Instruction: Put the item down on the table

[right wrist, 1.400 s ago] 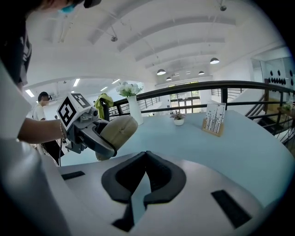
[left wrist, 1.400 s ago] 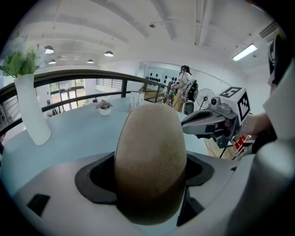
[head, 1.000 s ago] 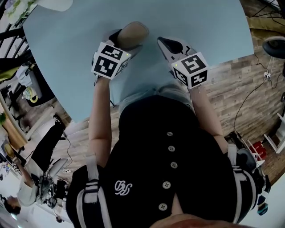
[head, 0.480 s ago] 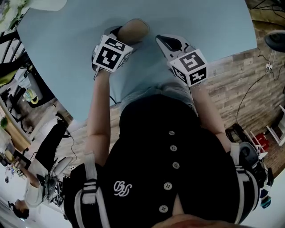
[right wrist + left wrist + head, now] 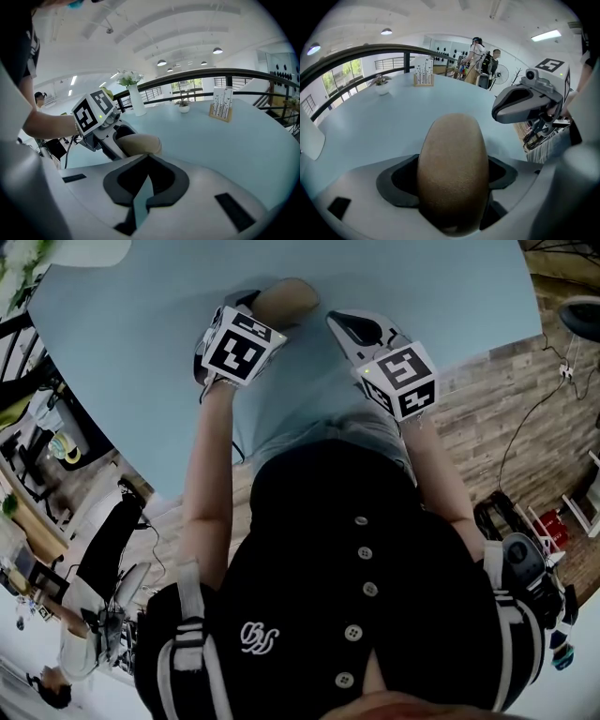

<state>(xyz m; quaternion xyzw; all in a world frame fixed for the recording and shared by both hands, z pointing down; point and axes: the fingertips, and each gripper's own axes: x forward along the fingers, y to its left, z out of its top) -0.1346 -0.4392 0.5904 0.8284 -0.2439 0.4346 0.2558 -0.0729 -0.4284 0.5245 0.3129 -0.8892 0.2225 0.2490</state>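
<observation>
A tan, egg-shaped item (image 5: 452,159) stands lengthwise between my left gripper's dark pads, which press on both its sides. In the head view that item (image 5: 289,296) hangs low over the pale blue table (image 5: 131,352), ahead of the left gripper (image 5: 262,313). My right gripper (image 5: 339,324) hovers just right of it with its jaw tips together and nothing between them (image 5: 146,158). The right gripper view shows the tan item (image 5: 139,143) and the left gripper (image 5: 105,133) close by at the left. Whether the item touches the table is hidden.
Far across the table stand a white vase of flowers (image 5: 136,102), a small pot (image 5: 183,108) and a card stand (image 5: 221,106). The table's near edge runs along my body, with wooden floor (image 5: 487,418) to the right. People (image 5: 480,56) stand in the background.
My left gripper has tipped downward and shifted a little farther over the table with the tan item still in it. The right gripper has stayed put.
</observation>
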